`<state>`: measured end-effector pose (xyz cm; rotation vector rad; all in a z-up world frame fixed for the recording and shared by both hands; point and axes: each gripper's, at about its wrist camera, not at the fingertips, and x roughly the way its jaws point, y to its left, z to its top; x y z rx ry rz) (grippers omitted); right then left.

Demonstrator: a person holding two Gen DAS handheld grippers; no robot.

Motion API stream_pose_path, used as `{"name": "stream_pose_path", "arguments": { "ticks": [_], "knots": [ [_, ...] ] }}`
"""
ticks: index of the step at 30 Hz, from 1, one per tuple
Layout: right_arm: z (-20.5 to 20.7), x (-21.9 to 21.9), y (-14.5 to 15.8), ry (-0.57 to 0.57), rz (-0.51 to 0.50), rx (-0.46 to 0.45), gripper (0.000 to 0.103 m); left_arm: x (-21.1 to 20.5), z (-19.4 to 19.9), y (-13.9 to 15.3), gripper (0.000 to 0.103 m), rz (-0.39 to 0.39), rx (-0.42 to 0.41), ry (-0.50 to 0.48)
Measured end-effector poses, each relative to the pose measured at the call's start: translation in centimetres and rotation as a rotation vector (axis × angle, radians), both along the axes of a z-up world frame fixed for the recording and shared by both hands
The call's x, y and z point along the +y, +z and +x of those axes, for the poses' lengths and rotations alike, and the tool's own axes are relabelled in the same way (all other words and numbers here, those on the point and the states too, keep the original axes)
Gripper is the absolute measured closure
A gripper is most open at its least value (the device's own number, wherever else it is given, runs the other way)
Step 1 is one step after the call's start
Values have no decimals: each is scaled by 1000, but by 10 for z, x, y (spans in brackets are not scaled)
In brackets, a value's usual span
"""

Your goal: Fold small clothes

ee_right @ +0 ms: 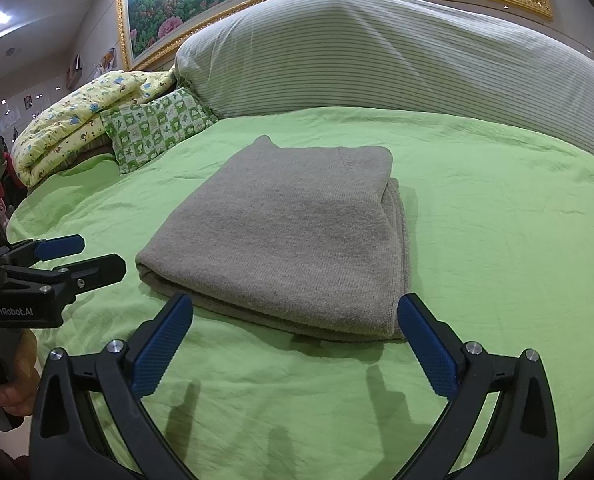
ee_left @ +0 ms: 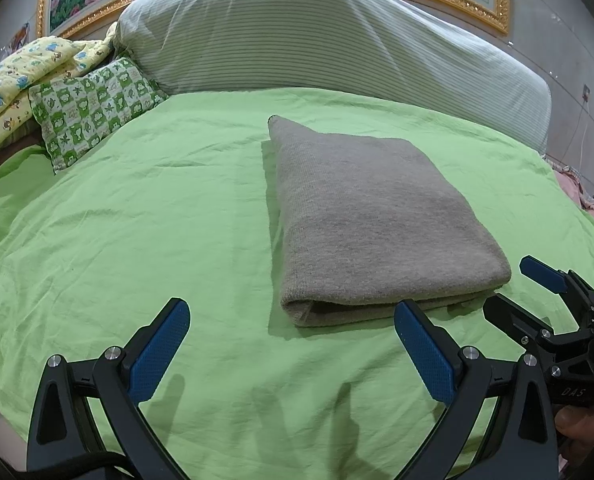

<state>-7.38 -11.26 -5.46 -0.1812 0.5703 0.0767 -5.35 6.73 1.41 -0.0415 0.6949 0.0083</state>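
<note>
Left gripper (ee_left: 293,344): jaws spread, empty, base cut off by frame.
Right gripper (ee_right: 295,344): spread wide, empty.
Grey garment (ee_right: 285,236): folded, mid-bed on green sheet (ee_left: 157,220), lower layers hidden.
Striped headboard cover (ee_left: 297,28): far edge.

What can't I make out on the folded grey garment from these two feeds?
- Folded grey knit garment: its type and inner layers are hidden by its own top fold, both views.
- Its underside: hidden against the green bedsheet.
- Near right corner: partly covered by the right gripper finger, right wrist view.

Home bedroom: bed (ee_left: 137,220), pillows (ee_left: 93,108).
</note>
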Motion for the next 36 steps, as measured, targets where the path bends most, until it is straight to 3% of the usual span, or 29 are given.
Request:
{"name": "stream_pose_path", "arguments": {
  "ticks": [36],
  "knots": [
    [1, 10, 10, 26, -27, -6, 1, 8, 4, 0, 1, 8, 6, -9]
  ]
}}
